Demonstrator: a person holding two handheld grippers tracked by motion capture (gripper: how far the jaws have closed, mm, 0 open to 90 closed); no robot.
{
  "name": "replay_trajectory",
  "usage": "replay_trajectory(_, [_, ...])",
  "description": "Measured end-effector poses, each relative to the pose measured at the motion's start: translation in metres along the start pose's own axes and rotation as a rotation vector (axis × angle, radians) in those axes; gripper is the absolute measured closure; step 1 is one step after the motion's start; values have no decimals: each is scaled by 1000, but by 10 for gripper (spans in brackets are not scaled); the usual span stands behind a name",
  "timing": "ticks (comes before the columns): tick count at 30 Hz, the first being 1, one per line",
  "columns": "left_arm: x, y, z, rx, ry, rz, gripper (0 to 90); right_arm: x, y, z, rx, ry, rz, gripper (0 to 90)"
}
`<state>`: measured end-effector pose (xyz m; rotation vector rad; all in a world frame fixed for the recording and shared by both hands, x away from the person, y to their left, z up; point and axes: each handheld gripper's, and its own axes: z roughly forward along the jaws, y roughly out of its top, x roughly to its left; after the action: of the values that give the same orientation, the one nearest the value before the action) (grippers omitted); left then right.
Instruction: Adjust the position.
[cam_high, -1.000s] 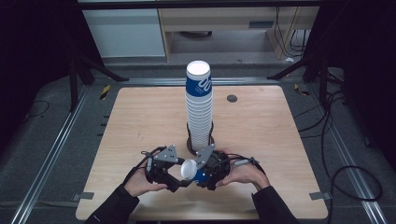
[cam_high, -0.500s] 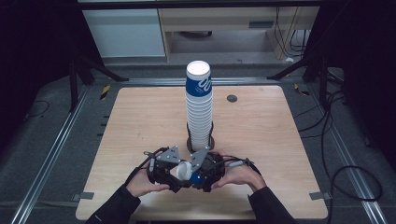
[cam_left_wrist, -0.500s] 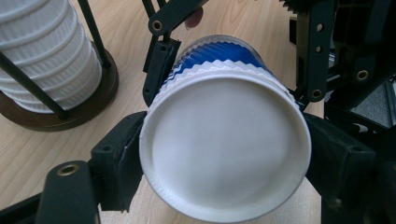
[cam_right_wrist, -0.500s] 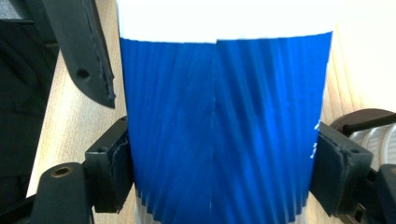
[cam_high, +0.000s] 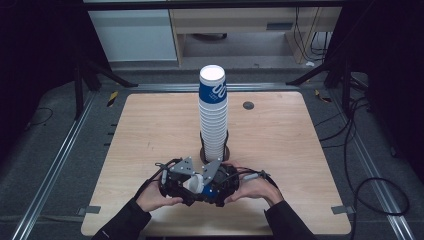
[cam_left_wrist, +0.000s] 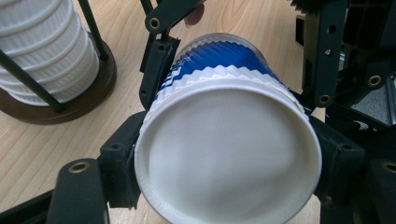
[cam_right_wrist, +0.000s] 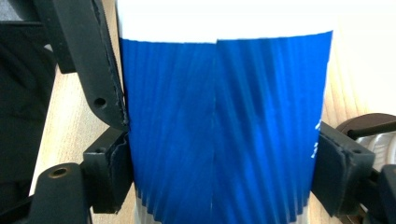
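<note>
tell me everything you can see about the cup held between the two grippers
The cup is ribbed paper, blue on the body with a white band at the rim, and looks empty inside. It lies tipped on its side just above the table, near the stack, clamped on both sides by the left gripper and right gripper.

Two grippers, one loose cup (cam_high: 194, 184), one tall cup stack (cam_high: 213, 115) on one wooden table (cam_high: 300, 150).

The high view looks down the table (cam_high: 150, 130); both gripper views closely share one cup (cam_left_wrist: 224, 140).
</note>
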<state>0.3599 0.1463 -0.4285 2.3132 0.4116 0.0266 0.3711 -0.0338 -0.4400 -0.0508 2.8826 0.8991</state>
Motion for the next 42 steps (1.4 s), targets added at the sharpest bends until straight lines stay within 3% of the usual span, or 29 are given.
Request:
replay_trajectory(10, [4,-1,-9,-29,16,-19,256,-5,-5,-7,-29,-10,49,95])
replay_trajectory(16, [14,-5,-24,-89,38,-48,256,-12,-13,-30,-130,-50,119,86])
replay_trajectory(22, [21,-9,-38,-188,40,-81,255,-21,-28,-51,-263,-86,195,85])
replay_trajectory(24, [21,-9,-41,-211,43,-80,255,-22,-32,-54,-302,-77,219,85])
replay_trajectory(27, [21,-10,-43,-234,39,-81,254,-23,-36,-54,-307,-75,231,85])
replay_trajectory(34, [23,-11,-50,-320,-15,-89,254,-25,-43,-48,-335,-33,255,86])
replay_trajectory(39, [20,-9,-48,-331,-55,-78,255,-23,-41,-46,-384,17,253,86])
replay_trajectory(42, [18,-8,-46,-325,-66,-69,255,-22,-39,-43,-387,36,249,85])
